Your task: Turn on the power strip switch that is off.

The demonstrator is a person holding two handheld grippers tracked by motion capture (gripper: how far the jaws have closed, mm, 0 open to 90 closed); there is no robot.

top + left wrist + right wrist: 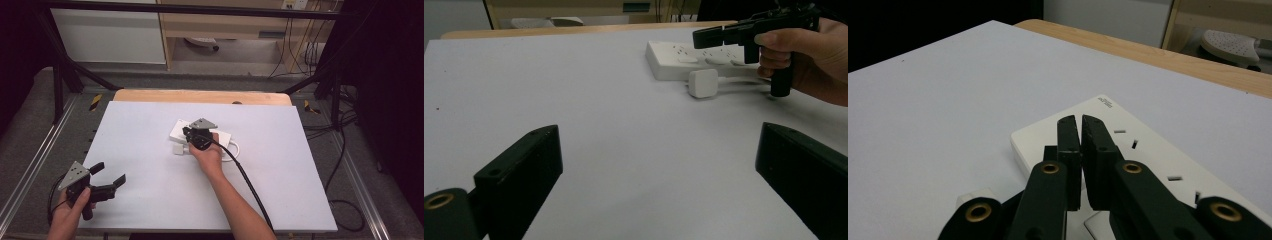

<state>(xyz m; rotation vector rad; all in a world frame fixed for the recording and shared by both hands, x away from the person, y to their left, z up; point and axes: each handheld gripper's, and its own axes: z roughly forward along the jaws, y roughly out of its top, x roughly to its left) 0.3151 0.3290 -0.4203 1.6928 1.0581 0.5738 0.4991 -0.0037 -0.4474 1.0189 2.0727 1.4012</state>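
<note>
A white power strip (176, 130) lies at the middle of the white table, with a white plug (179, 149) just in front of it and a white cable (233, 149) looping to its right. My right gripper (187, 132) hovers just above the strip's near end, jaws shut with nothing between them. In the right gripper view its tips (1079, 122) point over the power strip (1153, 155) and its sockets. My left gripper (110, 173) rests at the front left corner, open and empty. In the left gripper view the power strip (674, 59), the plug (702, 82) and the right gripper (704, 38) lie far ahead.
The white board (150, 195) covers a wooden tabletop (200, 96) that shows along the far edge. A black cable (250, 185) trails from the right gripper along the forearm. Black frame bars and floor cables surround the table.
</note>
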